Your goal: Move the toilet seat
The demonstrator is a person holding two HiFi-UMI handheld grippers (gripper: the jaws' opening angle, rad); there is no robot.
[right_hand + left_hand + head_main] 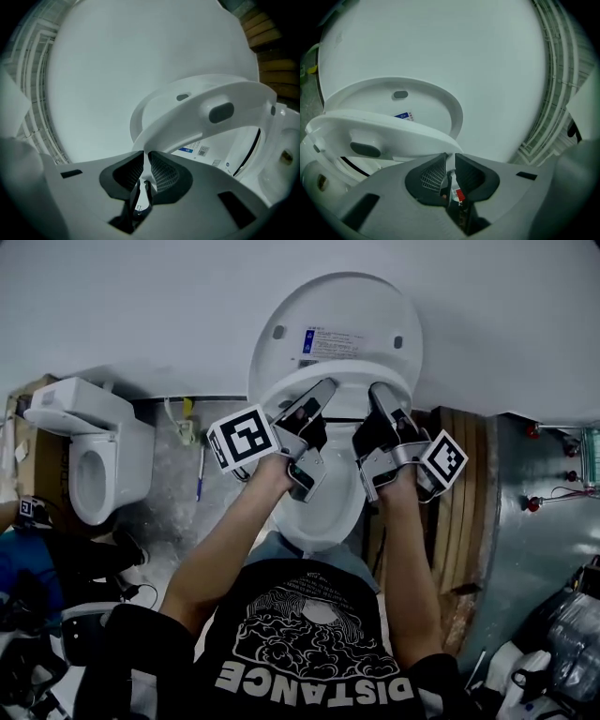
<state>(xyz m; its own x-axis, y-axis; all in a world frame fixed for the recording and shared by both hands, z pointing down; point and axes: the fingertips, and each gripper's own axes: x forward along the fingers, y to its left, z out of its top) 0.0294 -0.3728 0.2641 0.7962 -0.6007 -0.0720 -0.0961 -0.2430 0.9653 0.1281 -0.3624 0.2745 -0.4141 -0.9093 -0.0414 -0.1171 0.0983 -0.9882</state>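
A white toilet stands against the wall with its lid (337, 324) raised. The toilet seat (291, 390) is a white ring lifted off the bowl (323, 517) at a slant. My left gripper (323, 390) holds the ring's left front edge and my right gripper (378, 390) holds its right front edge. In the left gripper view the seat (393, 129) runs into the nearly closed jaws of the left gripper (450, 159). The right gripper view shows the seat (187, 117) ending between the jaws of the right gripper (146, 157). The lid's underside (422, 101) with its label shows behind.
A second white toilet (89, 446) stands on the floor to the left. Wooden planks (464, 484) lean at the right of the bowl. A pen (201, 474) lies on the grey floor. Dark clutter fills the lower left and lower right corners.
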